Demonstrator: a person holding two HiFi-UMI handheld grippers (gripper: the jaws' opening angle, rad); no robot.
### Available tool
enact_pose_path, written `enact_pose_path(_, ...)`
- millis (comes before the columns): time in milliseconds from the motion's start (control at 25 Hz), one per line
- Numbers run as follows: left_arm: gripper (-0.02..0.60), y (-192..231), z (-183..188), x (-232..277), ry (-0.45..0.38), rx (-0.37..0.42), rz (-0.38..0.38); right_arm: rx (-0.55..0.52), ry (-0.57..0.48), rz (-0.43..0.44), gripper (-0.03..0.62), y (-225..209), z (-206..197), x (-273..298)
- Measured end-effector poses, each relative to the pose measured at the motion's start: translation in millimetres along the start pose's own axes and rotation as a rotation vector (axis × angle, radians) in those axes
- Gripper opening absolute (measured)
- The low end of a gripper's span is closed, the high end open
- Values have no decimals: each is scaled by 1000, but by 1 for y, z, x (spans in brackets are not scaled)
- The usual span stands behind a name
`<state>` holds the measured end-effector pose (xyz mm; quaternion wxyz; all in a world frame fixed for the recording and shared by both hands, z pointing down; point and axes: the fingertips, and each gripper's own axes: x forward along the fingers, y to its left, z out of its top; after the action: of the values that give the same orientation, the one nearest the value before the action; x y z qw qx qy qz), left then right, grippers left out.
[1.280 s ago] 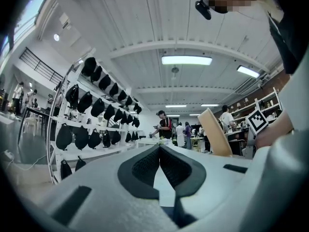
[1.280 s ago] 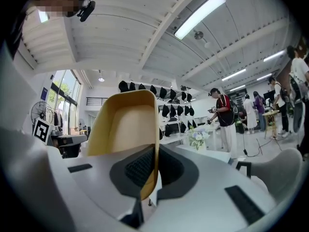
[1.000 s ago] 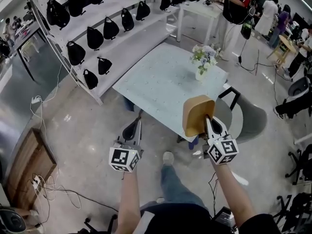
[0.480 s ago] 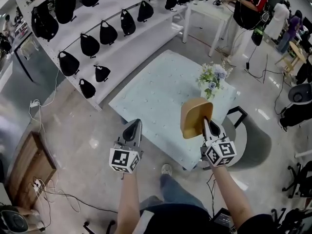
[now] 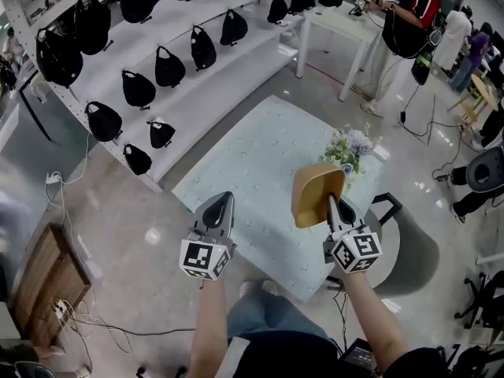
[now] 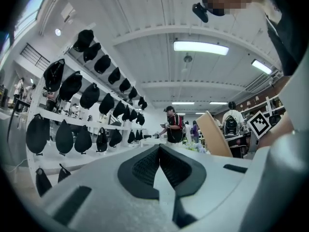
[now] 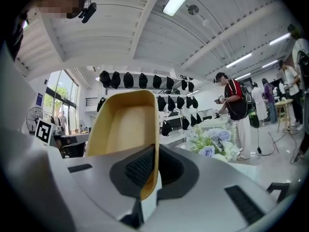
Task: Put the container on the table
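Observation:
A tan rectangular container (image 5: 315, 194) (image 7: 126, 129) hangs above the near right part of the pale blue table (image 5: 260, 187), with one wall pinched in my right gripper (image 5: 331, 203) (image 7: 150, 170), which is shut on it. The container stands on edge, its hollow side facing left, and appears as a tan slab (image 6: 213, 135) in the left gripper view. My left gripper (image 5: 221, 207) (image 6: 159, 166) is shut with nothing in it, held level over the table's near left edge.
A vase of flowers (image 5: 350, 150) (image 7: 212, 146) stands on the table just beyond the container. White shelves with several black bags (image 5: 169, 65) run along the left. A dark chair (image 5: 394, 227) sits by the table's right corner. People (image 5: 409, 18) stand at the far right.
Both grippers moved forward from over the floor to above the table's near edge. The container went along in the right gripper, closer to the flowers.

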<state>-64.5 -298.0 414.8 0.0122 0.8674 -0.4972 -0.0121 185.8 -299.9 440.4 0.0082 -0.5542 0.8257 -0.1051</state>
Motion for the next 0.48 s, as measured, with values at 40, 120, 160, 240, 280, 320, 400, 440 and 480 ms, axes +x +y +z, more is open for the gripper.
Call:
enact_pose_path(40, 2, 2, 0, 5, 2, -1, -6, 0, 2, -2, 2, 0, 0, 4)
enact_pose_path(120, 2, 4, -1, 14, 10, 0, -23, 2, 10, -9, 2, -1, -2, 10)
enact_pose_path(160, 2, 6, -1, 18, 13, -2, -30, 5, 17, -15, 2, -1, -4, 13)
enact_pose_path(240, 2, 9, -3, 25, 18, -12, -43, 13, 32, -24, 2, 0, -9, 18)
enact_pose_path(280, 2, 9, -6, 28, 23, -17, -50, 17, 41, -26, 2, 0, -12, 19)
enact_pose_path(320, 2, 9, -9, 30, 29, -21, -57, 21, 50, -28, 2, 1, -16, 21)
enact_pose_path(400, 2, 9, -18, 34, 45, -28, -70, 32, 69, -34, 2, 1, -25, 25)
enact_pose_path(440, 2, 8, -23, 36, 55, -32, -76, 37, 81, -37, 2, 1, -31, 27)
enact_pose_path(480, 2, 8, -30, 38, 65, -37, -82, 42, 95, -41, 2, 1, -38, 29)
